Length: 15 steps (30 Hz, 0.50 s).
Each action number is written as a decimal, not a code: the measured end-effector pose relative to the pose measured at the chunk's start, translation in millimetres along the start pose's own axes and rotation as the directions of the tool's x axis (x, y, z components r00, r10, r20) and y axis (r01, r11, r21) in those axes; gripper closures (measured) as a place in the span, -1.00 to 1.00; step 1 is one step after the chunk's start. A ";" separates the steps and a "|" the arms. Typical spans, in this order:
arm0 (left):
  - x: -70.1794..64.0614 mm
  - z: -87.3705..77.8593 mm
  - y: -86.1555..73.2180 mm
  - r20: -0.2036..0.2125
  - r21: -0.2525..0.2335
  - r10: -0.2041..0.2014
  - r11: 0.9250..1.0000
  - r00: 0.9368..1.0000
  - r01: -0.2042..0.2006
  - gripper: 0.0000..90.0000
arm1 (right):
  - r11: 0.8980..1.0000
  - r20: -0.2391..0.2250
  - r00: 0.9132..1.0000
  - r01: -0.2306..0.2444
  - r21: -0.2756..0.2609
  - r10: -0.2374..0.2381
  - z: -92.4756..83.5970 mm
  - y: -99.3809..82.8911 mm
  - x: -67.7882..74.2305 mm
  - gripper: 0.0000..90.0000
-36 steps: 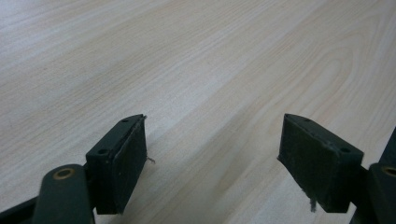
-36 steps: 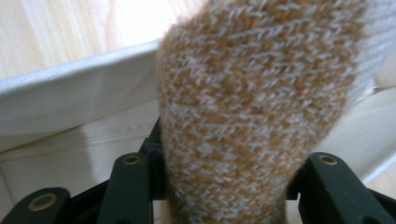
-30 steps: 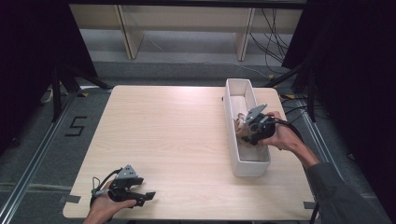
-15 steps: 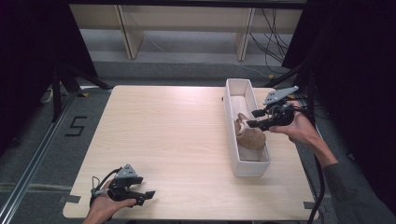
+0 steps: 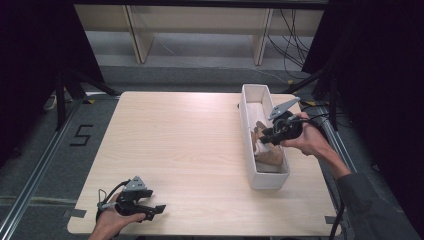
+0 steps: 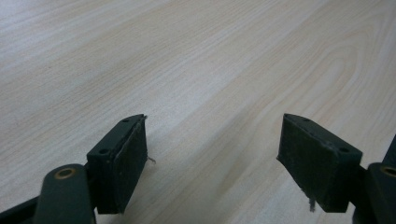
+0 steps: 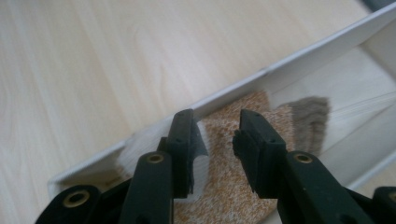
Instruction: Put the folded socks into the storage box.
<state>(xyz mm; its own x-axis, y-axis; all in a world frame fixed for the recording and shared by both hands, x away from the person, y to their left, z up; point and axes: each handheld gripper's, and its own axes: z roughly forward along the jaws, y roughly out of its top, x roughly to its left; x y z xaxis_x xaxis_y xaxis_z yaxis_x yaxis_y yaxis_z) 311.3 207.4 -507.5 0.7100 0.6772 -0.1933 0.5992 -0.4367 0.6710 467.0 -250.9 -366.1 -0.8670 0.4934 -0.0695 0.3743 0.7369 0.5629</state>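
One white bin at three o'clock on one wooden table. Inside the bin, at least two brownish cloth pieces, exact count unclear. Two handheld grippers: left gripper at seven o'clock, right gripper at three.

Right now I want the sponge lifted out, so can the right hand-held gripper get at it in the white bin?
Probably yes: the right hand-held gripper hangs just above the orange sponge inside the open-topped white bin, nothing between.

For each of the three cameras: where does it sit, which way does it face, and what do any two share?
High view: above the near side, facing forward-down on table; both forearms, left gripper, right gripper.
Left gripper view: along open jaws onto bare wood.
Right gripper view: along its jaws into white bin, over orange-brown cloth.
Shared: high and right views show bin and cloth.
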 end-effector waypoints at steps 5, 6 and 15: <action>-0.5 -0.4 -0.1 0.001 -0.004 -0.003 1.000 1.000 0.003 -0.49 | 0.994 -0.032 0.999 0.023 0.109 -0.019 17.4 -5.4 11.0 0.47; -0.4 -0.2 0.0 0.000 -0.005 -0.003 1.000 1.000 0.003 -0.49 | 0.994 -0.042 0.999 0.033 0.109 -0.029 20.5 -6.3 11.6 0.48; -1.3 -0.3 0.1 0.003 -0.006 -0.002 1.000 1.000 0.002 -0.49 | 0.980 -0.065 0.998 0.023 0.197 -0.010 45.9 -19.6 21.7 0.48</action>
<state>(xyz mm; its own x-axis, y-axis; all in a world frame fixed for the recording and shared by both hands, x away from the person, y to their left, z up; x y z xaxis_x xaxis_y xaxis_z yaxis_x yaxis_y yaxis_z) 310.3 206.7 -506.9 0.7099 0.6761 -0.1973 0.5987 -0.4318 0.6746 455.9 -233.4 -416.5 -0.8902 0.4551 -0.0217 0.4120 0.8244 0.3882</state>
